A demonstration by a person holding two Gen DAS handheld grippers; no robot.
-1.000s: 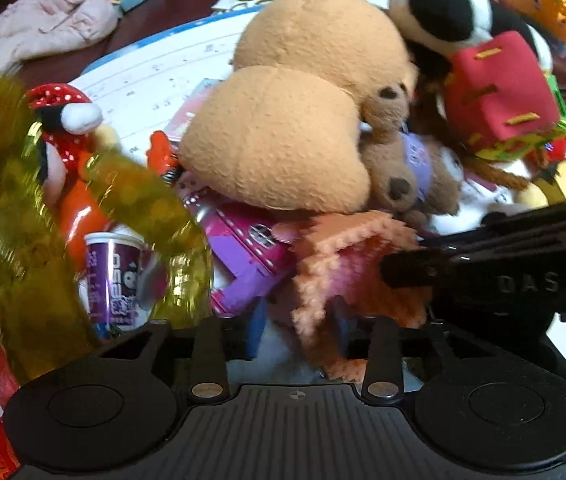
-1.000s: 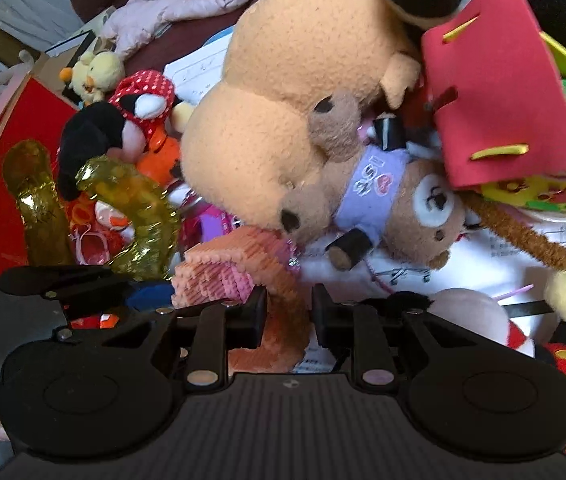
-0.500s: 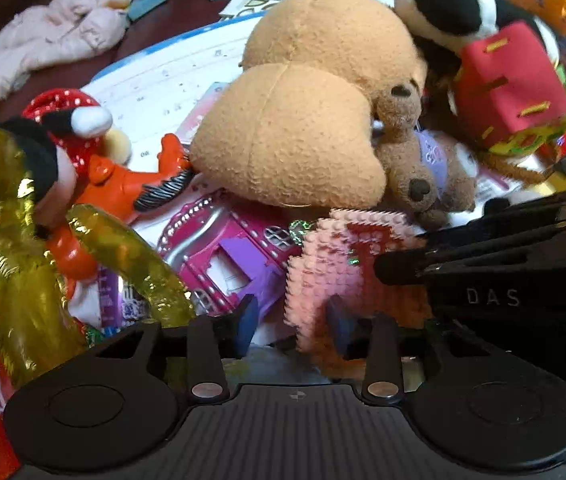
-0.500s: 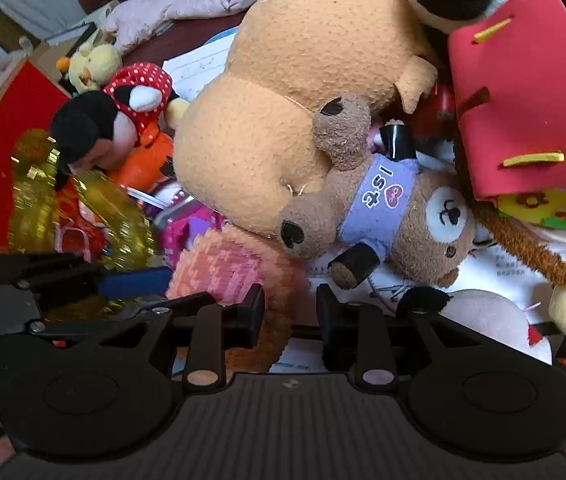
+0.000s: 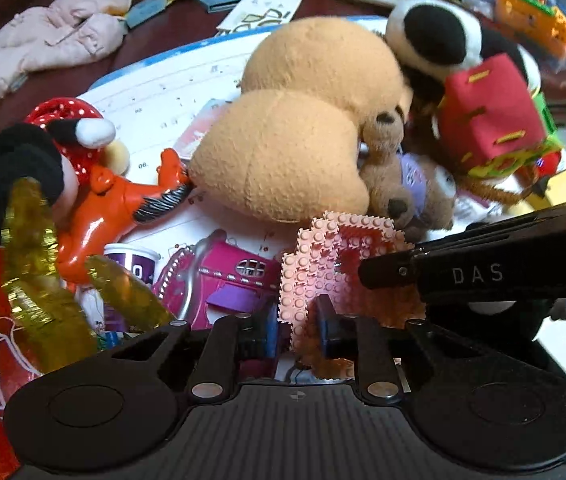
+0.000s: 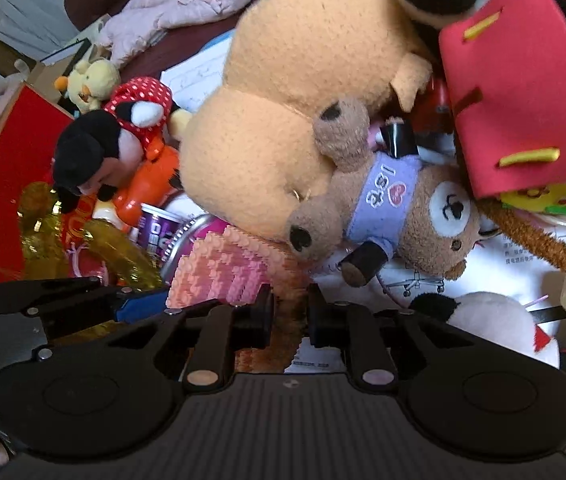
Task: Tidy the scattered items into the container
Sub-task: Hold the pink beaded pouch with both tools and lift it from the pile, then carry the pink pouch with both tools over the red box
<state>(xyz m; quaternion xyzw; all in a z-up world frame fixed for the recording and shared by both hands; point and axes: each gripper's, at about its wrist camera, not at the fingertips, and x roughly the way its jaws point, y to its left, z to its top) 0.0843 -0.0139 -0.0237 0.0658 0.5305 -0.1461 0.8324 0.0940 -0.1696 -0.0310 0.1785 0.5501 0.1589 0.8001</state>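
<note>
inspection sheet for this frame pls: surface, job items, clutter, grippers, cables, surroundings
Surface: dark tabletop under a white printed sheet.
Job's things: pink brick piece standing between both grippers; red container at left.
Clutter: tan plush, small bear, red foam box, orange toy, purple cup, pink jacket.
Grippers: left gripper and right gripper both closing, brick piece between each pair of jaws.
Cables: nothing seen.
Surroundings: more toys along the far edge.

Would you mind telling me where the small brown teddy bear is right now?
In the right wrist view the teddy bear lies centre-right, against the big tan plush and below the red foam block.
</note>
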